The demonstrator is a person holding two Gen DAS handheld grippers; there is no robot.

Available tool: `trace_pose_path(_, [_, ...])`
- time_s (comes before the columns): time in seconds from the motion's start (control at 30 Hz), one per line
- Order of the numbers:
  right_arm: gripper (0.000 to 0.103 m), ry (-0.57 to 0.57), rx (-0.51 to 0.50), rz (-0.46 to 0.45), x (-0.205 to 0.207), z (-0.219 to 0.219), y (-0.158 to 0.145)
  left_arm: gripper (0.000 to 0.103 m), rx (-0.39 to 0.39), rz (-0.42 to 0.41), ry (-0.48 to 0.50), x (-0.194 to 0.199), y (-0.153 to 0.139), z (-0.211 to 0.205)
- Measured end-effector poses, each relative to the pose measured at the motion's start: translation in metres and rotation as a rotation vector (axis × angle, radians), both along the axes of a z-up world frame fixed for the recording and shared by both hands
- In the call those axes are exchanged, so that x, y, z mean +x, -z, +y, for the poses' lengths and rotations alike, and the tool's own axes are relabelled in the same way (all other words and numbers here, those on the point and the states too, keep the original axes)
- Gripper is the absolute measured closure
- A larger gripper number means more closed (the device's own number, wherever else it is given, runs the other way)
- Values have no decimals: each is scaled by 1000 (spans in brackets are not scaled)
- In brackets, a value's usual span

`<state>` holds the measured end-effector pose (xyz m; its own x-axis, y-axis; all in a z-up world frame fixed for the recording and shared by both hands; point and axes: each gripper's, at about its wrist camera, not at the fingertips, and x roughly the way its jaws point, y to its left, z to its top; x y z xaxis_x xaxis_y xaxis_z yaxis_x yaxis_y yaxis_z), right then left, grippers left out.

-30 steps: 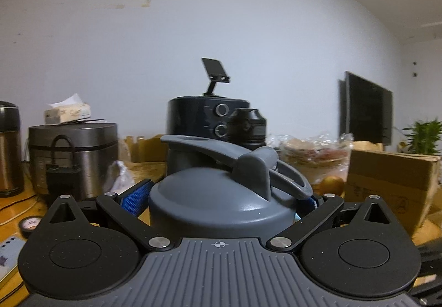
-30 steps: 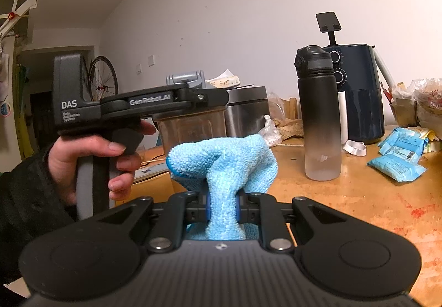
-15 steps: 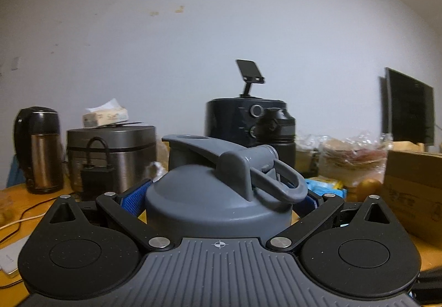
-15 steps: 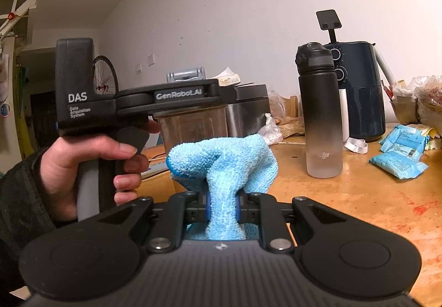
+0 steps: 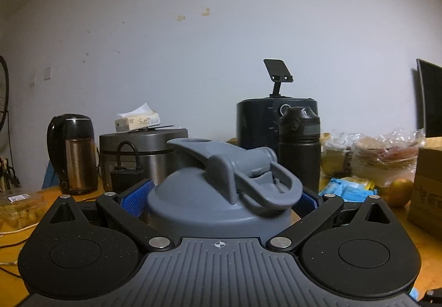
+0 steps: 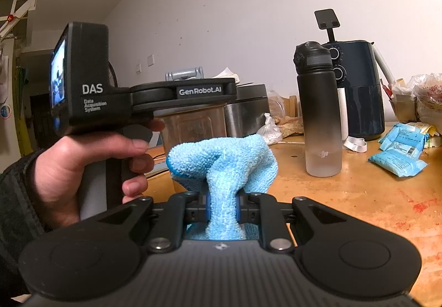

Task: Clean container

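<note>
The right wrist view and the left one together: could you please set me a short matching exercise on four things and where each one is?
Things:
1. blue cloth
2. shaker container
3. tissue box
4. black bottle

Places:
A. on top of the rice cooker
B. standing on the wooden table
C. pinched in the right gripper
D. clamped in the left gripper

Pairs: 1-C, 2-D, 3-A, 4-B

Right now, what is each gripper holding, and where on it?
Left gripper: gray-lidded shaker bottle, clamped at the lid's sides. Right gripper: blue microfiber cloth, pinched at its bunched middle.
</note>
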<state>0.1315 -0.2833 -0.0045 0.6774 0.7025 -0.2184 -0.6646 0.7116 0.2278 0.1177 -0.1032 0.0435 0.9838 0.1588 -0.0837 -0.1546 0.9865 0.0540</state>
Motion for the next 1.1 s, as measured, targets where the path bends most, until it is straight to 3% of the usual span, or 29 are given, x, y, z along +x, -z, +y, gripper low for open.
trace_pose_path(0.47, [91, 8, 3, 0, -1, -4, 0, 0, -35, 29, -97, 4, -4, -8])
trace_pose_path(0.57, [91, 11, 3, 2, -1, -6, 0, 5, -34, 30, -110, 4, -5, -8])
trace_pose_path(0.6, [91, 11, 3, 2, -1, -6, 0, 8, -33, 31, -112, 3, -5, -8])
trace_pose_path(1.1, [91, 10, 4, 6, 0, -6, 0, 8, -30, 35, -89, 3, -5, -7])
